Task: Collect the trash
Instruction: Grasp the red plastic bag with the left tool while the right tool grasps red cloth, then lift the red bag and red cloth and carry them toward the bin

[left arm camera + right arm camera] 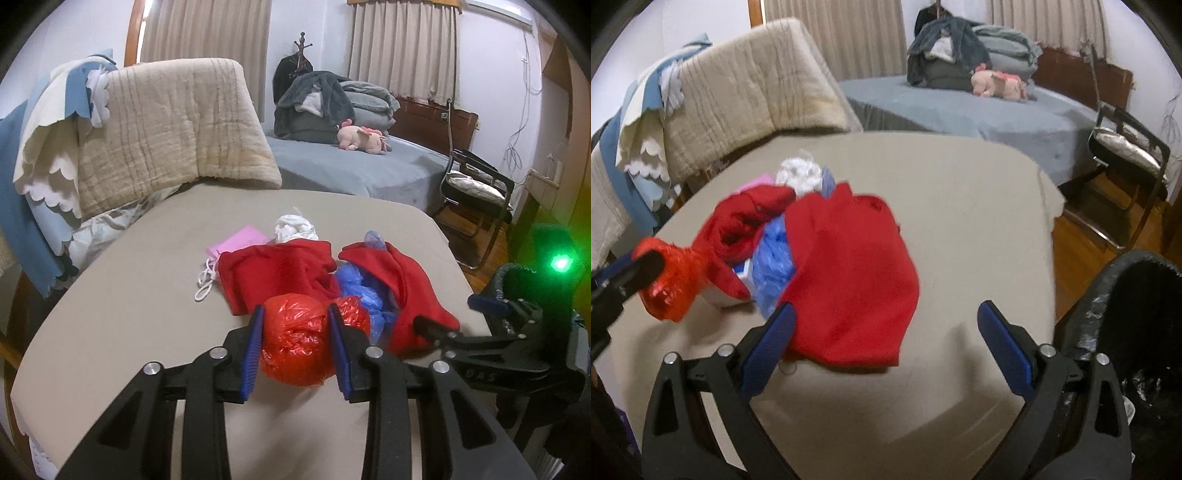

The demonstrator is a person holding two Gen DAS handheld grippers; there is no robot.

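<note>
My left gripper (295, 314) is shut on a crumpled red plastic bag (295, 339), held just above the beige table (129, 314); it also shows in the right wrist view (670, 284). A crumpled blue plastic bag (364, 295) lies between folds of red cloth (273, 273), also seen in the right wrist view (774, 258). A white crumpled wad (295, 227) and a pink paper (240, 240) lie behind. My right gripper (886, 317) is open and empty over the near edge of the red cloth (849, 277). A black-lined trash bin (1137, 314) stands at the table's right.
A chair draped with beige and blue blankets (166, 129) stands at the table's far left. A bed (351, 166) with a pink plush toy (362, 138) lies beyond. A black metal chair (476, 192) stands at the right on the wooden floor.
</note>
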